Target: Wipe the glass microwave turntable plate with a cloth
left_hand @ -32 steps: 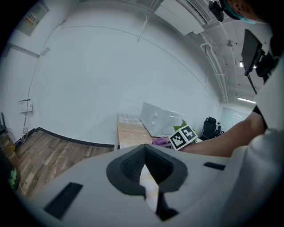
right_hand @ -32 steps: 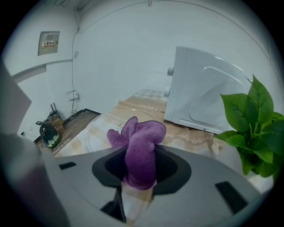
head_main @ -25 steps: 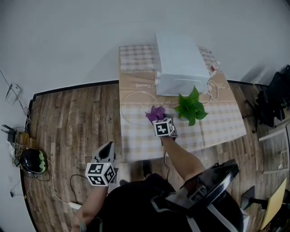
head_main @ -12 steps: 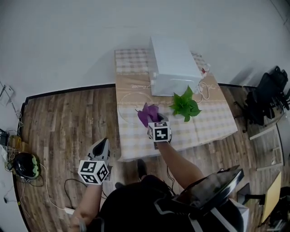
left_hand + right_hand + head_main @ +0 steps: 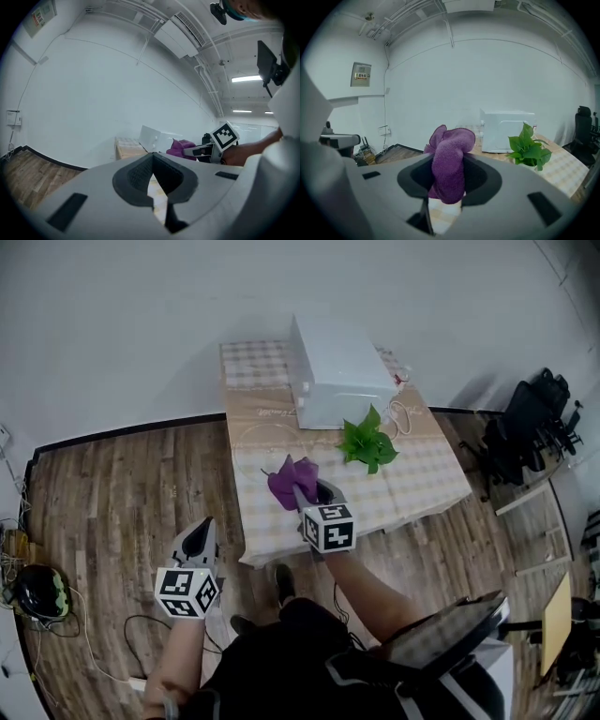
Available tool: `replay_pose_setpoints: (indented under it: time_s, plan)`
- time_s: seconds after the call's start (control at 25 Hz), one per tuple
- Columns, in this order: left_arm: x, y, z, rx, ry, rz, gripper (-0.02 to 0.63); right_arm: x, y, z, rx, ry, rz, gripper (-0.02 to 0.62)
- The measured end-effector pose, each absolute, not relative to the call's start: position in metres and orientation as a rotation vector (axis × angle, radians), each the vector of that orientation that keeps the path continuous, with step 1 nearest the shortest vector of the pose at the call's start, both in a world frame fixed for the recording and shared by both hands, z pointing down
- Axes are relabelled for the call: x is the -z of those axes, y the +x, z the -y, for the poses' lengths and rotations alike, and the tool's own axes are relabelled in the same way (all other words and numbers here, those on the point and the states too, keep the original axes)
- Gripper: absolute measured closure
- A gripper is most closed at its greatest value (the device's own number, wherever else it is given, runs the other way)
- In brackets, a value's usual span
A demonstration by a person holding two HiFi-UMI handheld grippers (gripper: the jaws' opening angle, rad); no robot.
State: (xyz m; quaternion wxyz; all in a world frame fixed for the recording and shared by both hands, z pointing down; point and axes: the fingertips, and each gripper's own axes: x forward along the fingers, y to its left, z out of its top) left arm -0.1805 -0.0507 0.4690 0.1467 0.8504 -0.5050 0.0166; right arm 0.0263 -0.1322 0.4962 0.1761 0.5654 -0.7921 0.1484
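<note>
The clear glass turntable plate (image 5: 261,444) lies on the checked tablecloth, left of the plant and in front of the microwave; its rim is faint. My right gripper (image 5: 305,495) is shut on a bunched purple cloth (image 5: 289,480), held over the table's near part just in front of the plate. In the right gripper view the cloth (image 5: 450,159) bulges up out of the right gripper (image 5: 449,174). My left gripper (image 5: 200,535) hangs over the wooden floor, left of the table. In its own view the left gripper (image 5: 153,161) is shut on nothing.
A white microwave (image 5: 342,371) stands at the back of the table (image 5: 427,474), with a green potted plant (image 5: 367,443) and a white cable in front of it. Black office chairs (image 5: 525,427) stand at the right. A dark helmet-like object (image 5: 37,589) and cables lie on the floor at the left.
The head view has swung, so the table sits further left and farther away. My right gripper with the cloth has drawn back from the plate toward the table's near edge. The left gripper stays low.
</note>
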Motion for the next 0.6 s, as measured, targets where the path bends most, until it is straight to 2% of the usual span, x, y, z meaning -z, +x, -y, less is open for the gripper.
replay_pose_setpoints:
  time_s: [0.6]
  plan:
    - [-0.434, -0.184, 0.037, -0.055, 2.481, 1.571, 0.603, -0.444, 0.009, 0.097, -0.375, 1.542, 2.432, 0.449]
